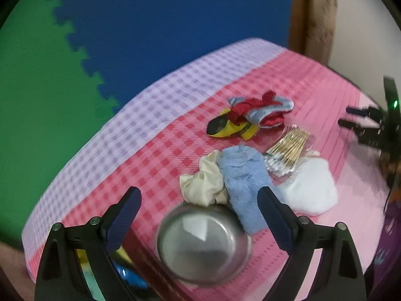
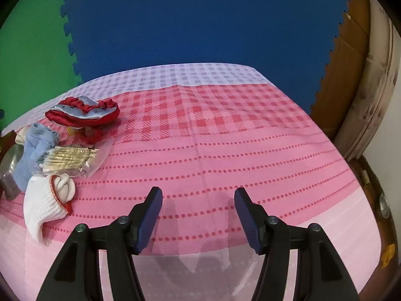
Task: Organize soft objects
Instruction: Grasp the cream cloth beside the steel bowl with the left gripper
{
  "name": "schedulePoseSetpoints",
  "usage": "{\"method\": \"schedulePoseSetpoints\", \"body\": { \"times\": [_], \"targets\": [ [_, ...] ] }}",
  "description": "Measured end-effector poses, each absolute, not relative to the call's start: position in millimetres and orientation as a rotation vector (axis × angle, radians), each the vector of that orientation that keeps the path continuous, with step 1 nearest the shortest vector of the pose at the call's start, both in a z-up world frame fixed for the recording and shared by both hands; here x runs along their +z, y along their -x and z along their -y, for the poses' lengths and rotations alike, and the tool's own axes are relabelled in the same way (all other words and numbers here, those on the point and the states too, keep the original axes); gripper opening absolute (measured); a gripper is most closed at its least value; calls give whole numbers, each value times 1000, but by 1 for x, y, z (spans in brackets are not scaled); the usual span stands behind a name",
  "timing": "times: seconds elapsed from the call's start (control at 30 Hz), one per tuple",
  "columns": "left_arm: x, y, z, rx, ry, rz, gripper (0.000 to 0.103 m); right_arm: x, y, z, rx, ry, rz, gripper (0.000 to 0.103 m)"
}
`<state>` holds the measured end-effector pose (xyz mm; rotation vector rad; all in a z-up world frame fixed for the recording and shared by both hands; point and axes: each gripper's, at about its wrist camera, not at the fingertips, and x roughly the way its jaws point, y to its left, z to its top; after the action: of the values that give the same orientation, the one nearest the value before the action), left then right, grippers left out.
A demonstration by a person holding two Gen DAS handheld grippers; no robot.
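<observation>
Left wrist view: left gripper (image 1: 199,215), fingers spread, empty, above steel bowl (image 1: 203,244) near the desk (image 1: 155,135) edge; right gripper (image 2: 198,215) likewise spread, empty.

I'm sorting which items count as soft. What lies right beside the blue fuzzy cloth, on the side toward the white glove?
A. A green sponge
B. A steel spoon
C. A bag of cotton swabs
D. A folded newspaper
C: a clear bag of cotton swabs lies against the blue cloth, between it and the white glove.
</observation>
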<state>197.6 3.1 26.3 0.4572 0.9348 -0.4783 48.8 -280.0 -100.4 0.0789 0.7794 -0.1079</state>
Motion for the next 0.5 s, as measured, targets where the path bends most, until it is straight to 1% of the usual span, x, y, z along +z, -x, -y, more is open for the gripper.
{"method": "schedulePoseSetpoints", "body": {
  "times": [0.03,0.1,0.2,0.27,0.33,0.37,0.43,0.5],
  "targets": [
    [20,-204,0,-498,-487,-952,85,-101,-50,281,-109,-85,-783,61],
    [9,-216,4,-520,-542,-976,79,-103,-50,280,-106,-86,-788,61],
    [-5,-229,3,-549,-565,-1015,79,-104,-52,279,-105,-82,-797,61],
    [-14,-237,1,-576,-573,-1034,71,-105,-52,280,-106,-88,-804,61],
    [-21,-245,1,-627,-561,-1061,50,-106,-53,281,-108,-99,-814,61],
    [-25,-250,1,-643,-548,-1082,45,-107,-54,281,-108,-101,-820,61],
    [-35,-260,0,-703,-481,-1139,24,-108,-56,281,-111,-103,-830,61],
    [-42,-265,0,-713,-438,-1182,12,-108,-56,281,-112,-107,-832,61]
  ]
}}
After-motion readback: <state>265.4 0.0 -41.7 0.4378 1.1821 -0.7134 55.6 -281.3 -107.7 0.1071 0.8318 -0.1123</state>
